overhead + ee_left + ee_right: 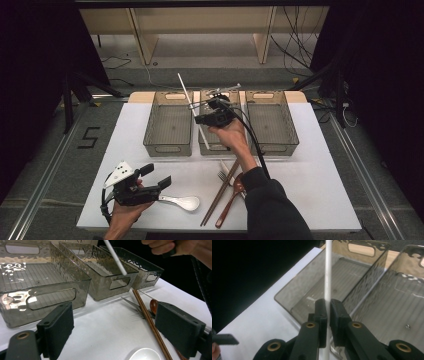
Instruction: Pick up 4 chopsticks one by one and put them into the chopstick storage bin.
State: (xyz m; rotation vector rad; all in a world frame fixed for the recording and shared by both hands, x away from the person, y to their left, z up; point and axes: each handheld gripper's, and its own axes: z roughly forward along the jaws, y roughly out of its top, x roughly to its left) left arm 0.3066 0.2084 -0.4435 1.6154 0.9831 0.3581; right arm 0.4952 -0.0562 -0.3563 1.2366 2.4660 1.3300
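A white tabletop [310, 200] is carrying three clear grey bins in a row along its far edge, and loose cutlery is lying toward its near edge.

You are holding your right tool [202, 119] up over that row, above the gap between the left bin [169, 124] and the middle bin [218, 145]. Its jaws are pressing together on a thin white stick [189, 102], probably a chopstick, gripping it partway along its length. The stick's long axis is running from the near side of the middle bin, up and away toward the far-left corner of the tabletop, tilting well off level. In the right gripper view the stick [328, 272] is crossing over the left bin's [317, 287] wall, with the middle bin [397, 297] just beside it. My judgement is that the coming drop depends on which of these two bins the stick is lining up with, and on turning it to lie along the bin's length.

The right bin [271, 122] is standing further toward the right edge.

Your left tool [162, 182] is resting low near the near-left corner, jaws standing wide apart and gripping nothing. A white spoon [184, 202] is lying just beside it, with brown chopsticks [220, 192], a fork [223, 176] and a reddish-brown spoon [231, 197] further right.
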